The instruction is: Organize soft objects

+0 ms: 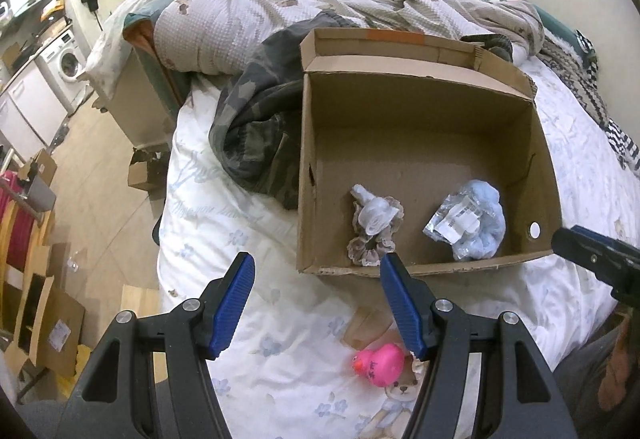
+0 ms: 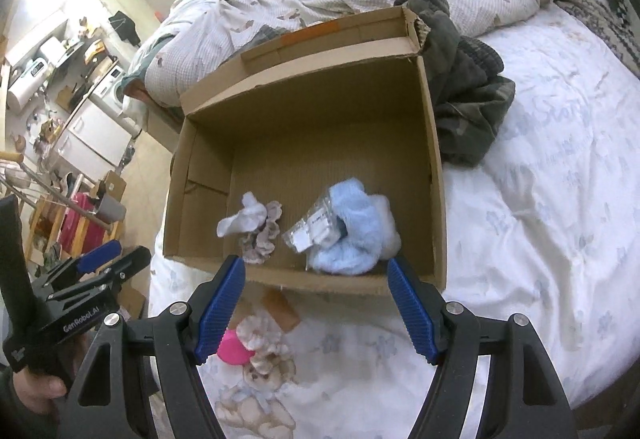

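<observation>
Left of the cardboard box (image 1: 416, 143) lies a camouflage jacket (image 1: 256, 131) on the bed (image 1: 224, 231). Inside the box, near its front wall, sit 2 soft things – a frilly scrunchie (image 1: 374, 235), then a blue fluffy bundle (image 1: 476, 223). In front of the box a pink duck (image 1: 380, 365) waits. Both tongs – left tongs (image 1: 318, 305), right tongs (image 2: 316, 305) – stand apart, empty. Risk: the duck's rounded body could slip from the pads in a shallow grip.

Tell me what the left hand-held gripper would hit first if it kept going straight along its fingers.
Most likely the near wall of the cardboard box, or the frilly scrunchie just behind it. The left hand-held gripper is open and empty; depth is unclear.
</observation>
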Tool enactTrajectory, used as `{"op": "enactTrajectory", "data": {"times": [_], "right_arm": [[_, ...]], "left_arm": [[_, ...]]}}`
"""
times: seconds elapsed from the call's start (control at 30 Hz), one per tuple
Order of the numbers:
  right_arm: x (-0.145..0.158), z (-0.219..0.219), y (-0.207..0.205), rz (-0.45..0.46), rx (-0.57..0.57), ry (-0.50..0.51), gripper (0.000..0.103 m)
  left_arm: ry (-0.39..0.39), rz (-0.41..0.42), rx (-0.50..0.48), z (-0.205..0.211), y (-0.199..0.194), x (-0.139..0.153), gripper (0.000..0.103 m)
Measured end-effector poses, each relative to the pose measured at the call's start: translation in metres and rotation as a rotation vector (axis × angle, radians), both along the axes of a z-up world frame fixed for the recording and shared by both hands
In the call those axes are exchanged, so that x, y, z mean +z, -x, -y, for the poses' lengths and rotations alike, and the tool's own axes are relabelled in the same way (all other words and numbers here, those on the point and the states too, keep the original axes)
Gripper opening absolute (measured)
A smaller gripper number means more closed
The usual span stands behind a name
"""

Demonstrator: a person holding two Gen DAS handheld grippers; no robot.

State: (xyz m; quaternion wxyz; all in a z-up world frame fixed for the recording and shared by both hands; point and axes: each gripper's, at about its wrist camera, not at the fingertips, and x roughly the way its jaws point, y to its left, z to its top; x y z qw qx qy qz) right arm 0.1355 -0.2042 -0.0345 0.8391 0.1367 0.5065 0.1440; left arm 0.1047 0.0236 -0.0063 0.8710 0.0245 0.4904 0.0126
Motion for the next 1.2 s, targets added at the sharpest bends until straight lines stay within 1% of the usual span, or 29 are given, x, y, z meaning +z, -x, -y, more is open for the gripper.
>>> {"op": "enactTrajectory", "data": {"times": [0.1, 0.27, 0.5, 0.67, 0.8, 0.93, 1.07, 1.1, 1.2], "right_arm": [[0.0, -0.001, 0.005, -0.006, -0.003, -0.012, 0.078], [-0.001, -0.003, 0.012, -0.009, -0.003, -0.017, 0.078], [-0.007, -0.008, 0.024, -0.04, 0.009, -0.025, 0.078], [-0.013, -0.014, 0.027, -0.057, 0.031, -0.016, 0.078], [-0.022, -0.015, 0.023, -0.098, 0.028, -0.023, 0.078], [-0.038, -0.013, 0.016, -0.171, 0.001, -0.038, 0.078], [-0.05, -0.012, 0.011, -0.223, -0.013, -0.059, 0.078], [-0.052, -0.013, 0.011, -0.229, -0.013, -0.053, 0.078], [-0.057, -0.015, 0.009, -0.246, -0.009, -0.046, 0.078]], "left_arm": [[0.018, -0.007, 0.019, -0.003, 0.002, -0.001, 0.062], [-0.01, -0.02, 0.01, 0.003, 0.01, -0.005, 0.062], [-0.022, -0.051, 0.014, 0.002, 0.015, -0.014, 0.062], [-0.009, -0.079, 0.061, -0.011, 0.012, -0.02, 0.062], [0.026, -0.112, 0.113, -0.029, 0.009, -0.027, 0.062], [0.094, -0.177, 0.164, -0.044, 0.005, -0.04, 0.062], [0.171, -0.285, 0.173, -0.041, 0.002, -0.066, 0.061], [0.179, -0.309, 0.16, -0.035, 0.002, -0.072, 0.061], [0.178, -0.381, 0.065, -0.008, 0.001, -0.088, 0.061]]}}
